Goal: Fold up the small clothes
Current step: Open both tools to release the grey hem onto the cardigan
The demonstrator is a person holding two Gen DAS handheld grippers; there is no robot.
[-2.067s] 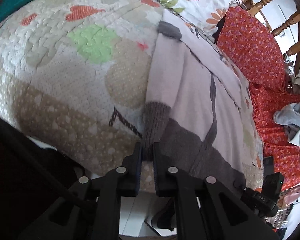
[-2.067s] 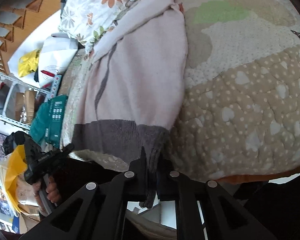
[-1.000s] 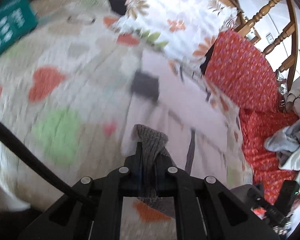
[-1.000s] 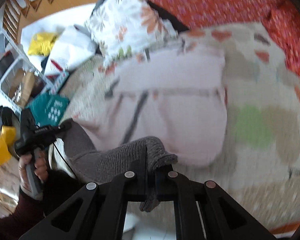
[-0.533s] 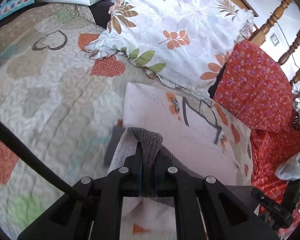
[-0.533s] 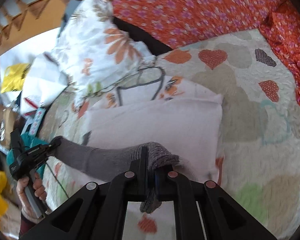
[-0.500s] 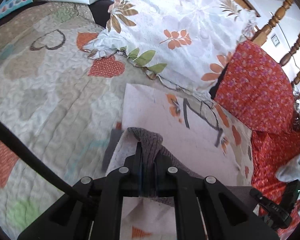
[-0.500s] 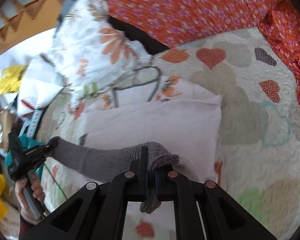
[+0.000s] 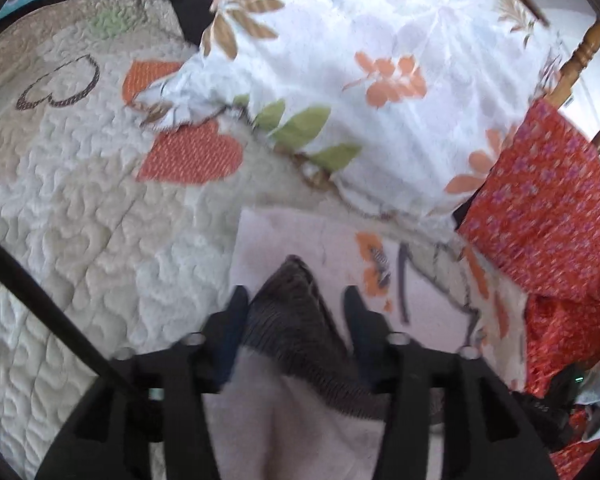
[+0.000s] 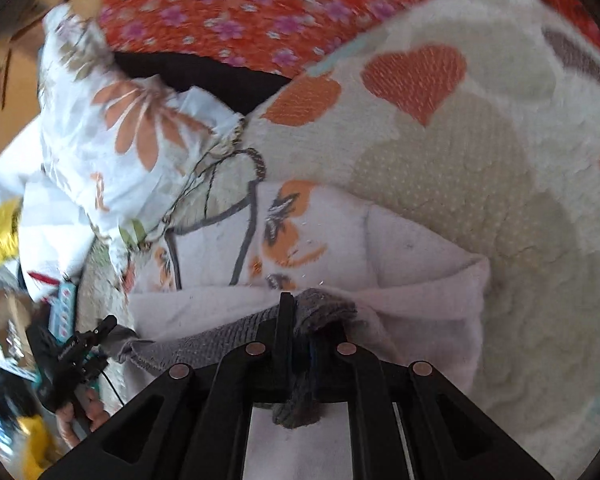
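Grey ribbed knit, the hem (image 9: 296,320) of the pale pink sweater (image 10: 416,280), sits between the fingers of your left gripper (image 9: 296,300), whose jaws are opening; the pads stand off the fabric on both sides, so the hem lies loose there. Your right gripper (image 10: 300,320) is pressed together on the same grey hem (image 10: 320,308), with a tuft of it hanging down between the finger bases. That sweater lies on the quilt (image 9: 80,220) with its heart patches, folded over itself so the hem now rests near the orange and grey print (image 10: 288,224) at its far end. Just beyond the sweater's far edge sits the white floral pillow (image 9: 380,80), and to its right the red flowered fabric (image 9: 540,200). At the left of the right wrist view, your hand (image 10: 80,416) grips the handle of the left gripper.
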